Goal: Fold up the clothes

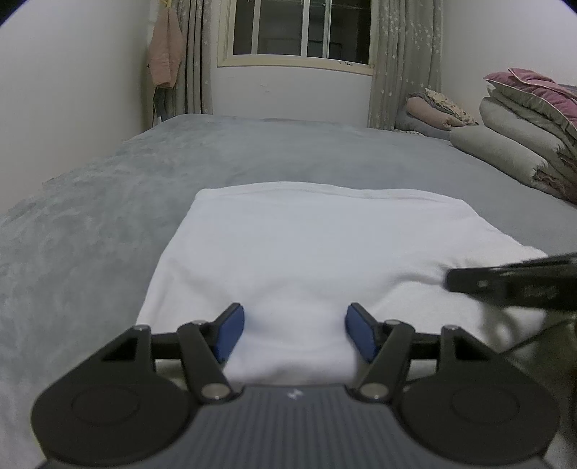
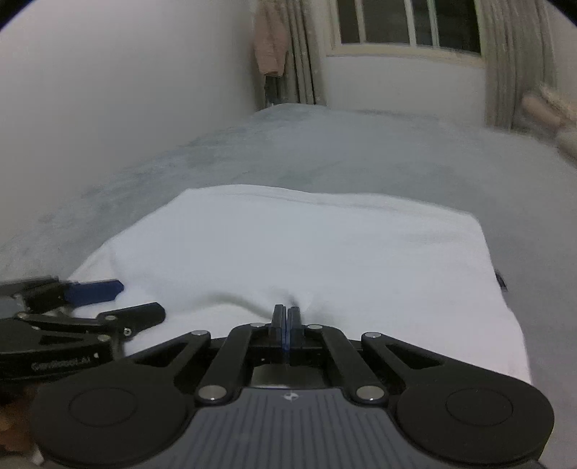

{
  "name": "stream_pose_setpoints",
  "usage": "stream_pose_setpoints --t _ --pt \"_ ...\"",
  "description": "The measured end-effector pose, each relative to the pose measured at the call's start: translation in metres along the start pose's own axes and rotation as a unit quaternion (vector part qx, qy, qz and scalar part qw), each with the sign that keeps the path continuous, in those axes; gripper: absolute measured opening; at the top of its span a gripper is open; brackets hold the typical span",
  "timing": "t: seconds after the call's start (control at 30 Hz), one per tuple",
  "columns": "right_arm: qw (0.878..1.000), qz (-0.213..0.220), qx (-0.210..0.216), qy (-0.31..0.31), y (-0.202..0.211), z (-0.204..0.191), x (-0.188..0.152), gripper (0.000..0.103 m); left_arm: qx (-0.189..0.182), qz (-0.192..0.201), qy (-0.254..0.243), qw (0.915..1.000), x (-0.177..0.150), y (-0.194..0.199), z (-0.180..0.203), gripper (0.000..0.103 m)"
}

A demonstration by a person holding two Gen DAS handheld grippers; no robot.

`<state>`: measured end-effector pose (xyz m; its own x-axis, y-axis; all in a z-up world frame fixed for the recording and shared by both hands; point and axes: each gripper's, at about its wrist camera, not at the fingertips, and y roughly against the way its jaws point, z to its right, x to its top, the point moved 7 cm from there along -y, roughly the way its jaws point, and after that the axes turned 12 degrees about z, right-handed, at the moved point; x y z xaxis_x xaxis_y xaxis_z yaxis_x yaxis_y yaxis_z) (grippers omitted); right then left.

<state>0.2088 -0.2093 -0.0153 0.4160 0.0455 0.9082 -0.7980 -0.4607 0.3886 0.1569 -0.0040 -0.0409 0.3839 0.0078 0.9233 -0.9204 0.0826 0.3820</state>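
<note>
A white garment [image 1: 306, 245] lies folded into a flat rectangle on the grey bed cover [image 1: 108, 216]. My left gripper [image 1: 295, 332] is at its near edge, with the blue pads [image 1: 230, 332] apart. A bunched fold of the cloth fills the gap between them. In the right wrist view the same garment [image 2: 324, 245] spreads ahead. My right gripper [image 2: 286, 312] is shut at its near edge, and the cloth puckers into the closed pads. The left gripper [image 2: 140, 299] shows at the left there, jaws apart over the cloth. The right gripper [image 1: 450, 279] appears blurred at the right of the left wrist view.
Folded quilts [image 1: 523, 137] and pillows [image 1: 432, 108] are stacked at the bed's far right. A white wall [image 1: 72, 90] runs along the left side. A pink garment [image 1: 166, 54] hangs by the curtains, beside the window [image 1: 299, 29]. Bare bed cover stretches beyond the garment.
</note>
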Motion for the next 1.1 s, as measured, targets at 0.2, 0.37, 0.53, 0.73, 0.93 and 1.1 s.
stream_pose_setpoints --t 0.2,0.37,0.53,0.73,0.93,1.1 --pt "0.999 0.009 -0.028 -0.023 0.027 0.023 -0.002 0.0 0.0 0.001 -0.001 1.0 0.0 -0.001 -0.001 0.062" --pt "0.997 0.019 -0.074 0.01 0.048 0.019 0.004 0.011 -0.004 0.004 0.008 1.0 0.001 0.002 -0.003 0.063" --pt "0.997 0.047 -0.058 -0.002 0.072 -0.002 0.0 0.027 -0.014 0.026 0.03 0.9991 0.014 0.018 -0.001 0.062" --pt "0.998 0.015 -0.062 0.006 0.054 -0.012 -0.017 0.03 -0.012 0.039 -0.051 0.9978 0.019 0.027 0.029 0.07" --pt "0.998 0.0 -0.049 0.032 0.06 -0.002 -0.019 0.037 0.018 0.002 -0.016 0.9997 0.009 0.014 -0.011 0.084" --pt "0.999 -0.011 -0.031 0.04 0.066 0.014 -0.02 0.047 -0.018 -0.014 0.025 0.9994 0.005 0.018 -0.045 0.087"
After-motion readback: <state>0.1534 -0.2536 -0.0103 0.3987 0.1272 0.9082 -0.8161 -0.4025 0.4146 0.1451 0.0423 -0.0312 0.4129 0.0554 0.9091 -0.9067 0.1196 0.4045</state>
